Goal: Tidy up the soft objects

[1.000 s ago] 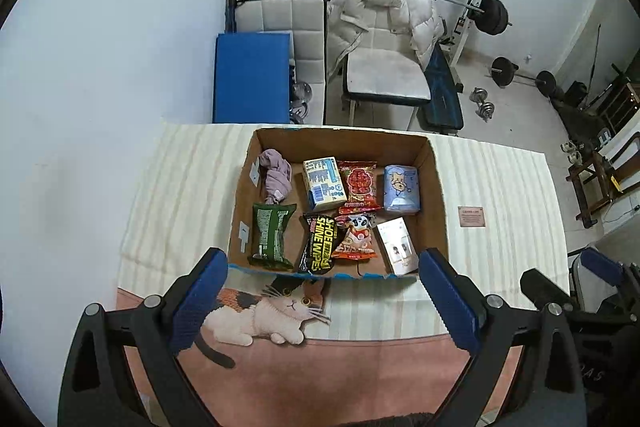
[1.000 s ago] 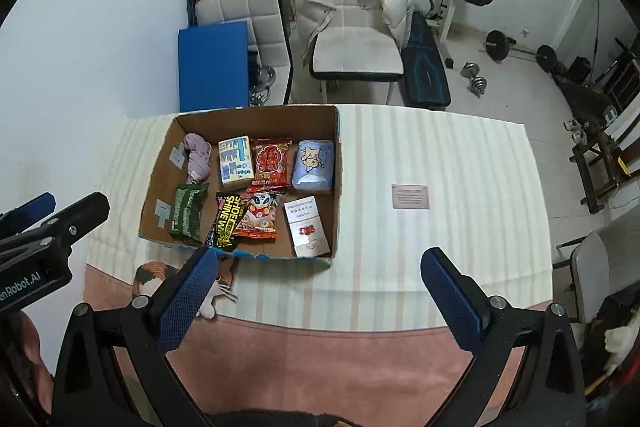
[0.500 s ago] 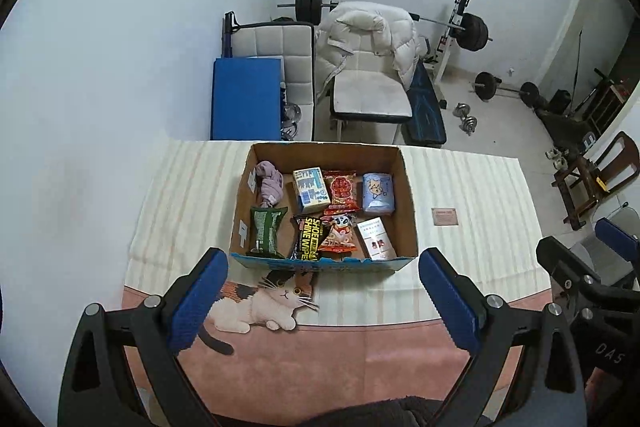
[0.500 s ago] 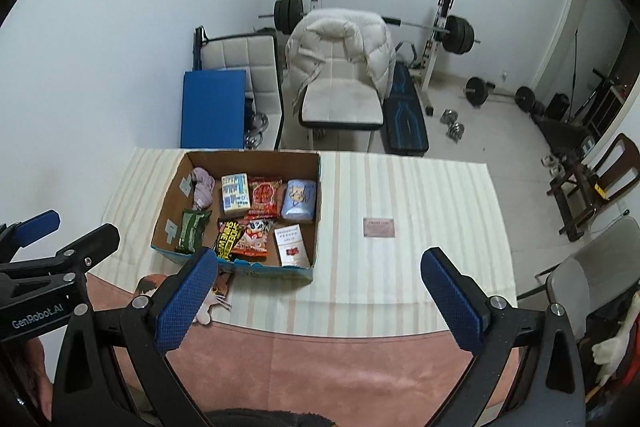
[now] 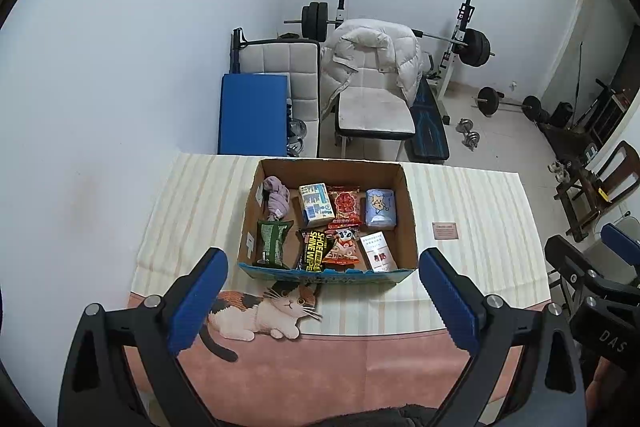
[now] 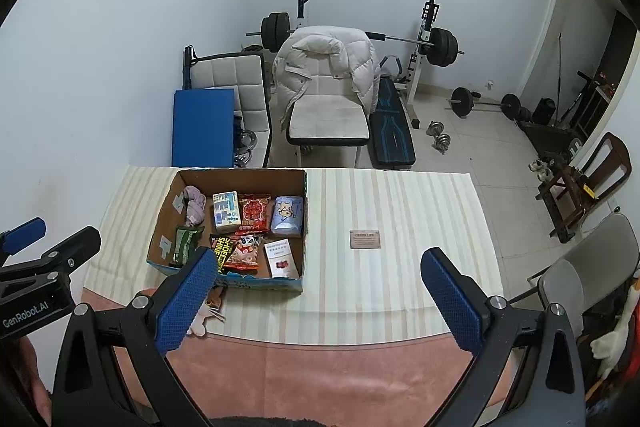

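A cardboard box [image 5: 408, 205] [image 6: 305, 211] stands on the striped tablecloth. It holds several soft items: a purple cloth [image 5: 277, 197] [image 6: 195, 205], a green packet [image 5: 272, 241], a black shoe-wipes packet [image 5: 313, 255], red snack bags [image 5: 346, 205] [image 6: 253, 213], a blue tissue pack [image 5: 381, 207] [image 6: 286, 215], a white-blue carton [image 5: 316, 205] and a white card box [image 5: 376, 251]. My left gripper [image 5: 322, 297] is open and empty, held high and back from the box. My right gripper [image 6: 320, 297] is open and empty, to the right of the box.
A small card [image 5: 445, 231] [image 6: 365, 239] lies on the cloth right of the box. A cat picture [image 5: 264, 311] is at the near table edge. Behind the table stand a chair with a white jacket [image 6: 328, 83], a blue pad [image 6: 202, 127] and a weight bench.
Both grippers have pulled back and up from the table, so the box looks smaller and farther. Both stay open and empty.
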`<state>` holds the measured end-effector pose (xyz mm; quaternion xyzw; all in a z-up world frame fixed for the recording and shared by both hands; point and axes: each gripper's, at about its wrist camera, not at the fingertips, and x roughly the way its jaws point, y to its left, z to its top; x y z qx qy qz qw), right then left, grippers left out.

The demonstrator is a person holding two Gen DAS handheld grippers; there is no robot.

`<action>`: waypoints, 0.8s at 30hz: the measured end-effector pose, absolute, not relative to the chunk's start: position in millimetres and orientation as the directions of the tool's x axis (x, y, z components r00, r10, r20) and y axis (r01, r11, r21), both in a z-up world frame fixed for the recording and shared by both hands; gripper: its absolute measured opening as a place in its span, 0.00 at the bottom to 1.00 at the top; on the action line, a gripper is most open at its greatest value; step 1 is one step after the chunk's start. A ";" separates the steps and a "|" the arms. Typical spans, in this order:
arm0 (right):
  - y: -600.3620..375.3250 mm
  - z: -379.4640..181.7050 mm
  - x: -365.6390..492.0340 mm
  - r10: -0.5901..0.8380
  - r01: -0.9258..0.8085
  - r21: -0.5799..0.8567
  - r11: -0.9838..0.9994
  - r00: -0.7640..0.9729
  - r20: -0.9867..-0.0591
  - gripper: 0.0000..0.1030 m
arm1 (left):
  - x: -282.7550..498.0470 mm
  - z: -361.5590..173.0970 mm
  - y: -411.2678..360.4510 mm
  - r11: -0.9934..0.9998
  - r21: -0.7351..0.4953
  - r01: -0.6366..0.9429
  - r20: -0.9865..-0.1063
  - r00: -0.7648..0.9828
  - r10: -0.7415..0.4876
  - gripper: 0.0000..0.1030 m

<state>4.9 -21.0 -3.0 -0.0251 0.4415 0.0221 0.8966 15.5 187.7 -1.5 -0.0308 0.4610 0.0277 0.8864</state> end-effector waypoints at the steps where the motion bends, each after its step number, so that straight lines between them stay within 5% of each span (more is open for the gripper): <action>1: -21.5 -3.0 4.8 0.019 -0.063 -0.024 0.998 0.610 -0.792 1.00 | 14.9 -1.4 187.6 0.997 -0.027 -0.078 -0.819 0.573 0.023 0.95; 24: -27.9 6.0 3.8 0.013 -0.038 -0.013 0.999 0.617 -0.787 1.00 | 14.2 7.7 187.6 0.998 -0.020 -0.062 -0.805 0.593 0.020 0.95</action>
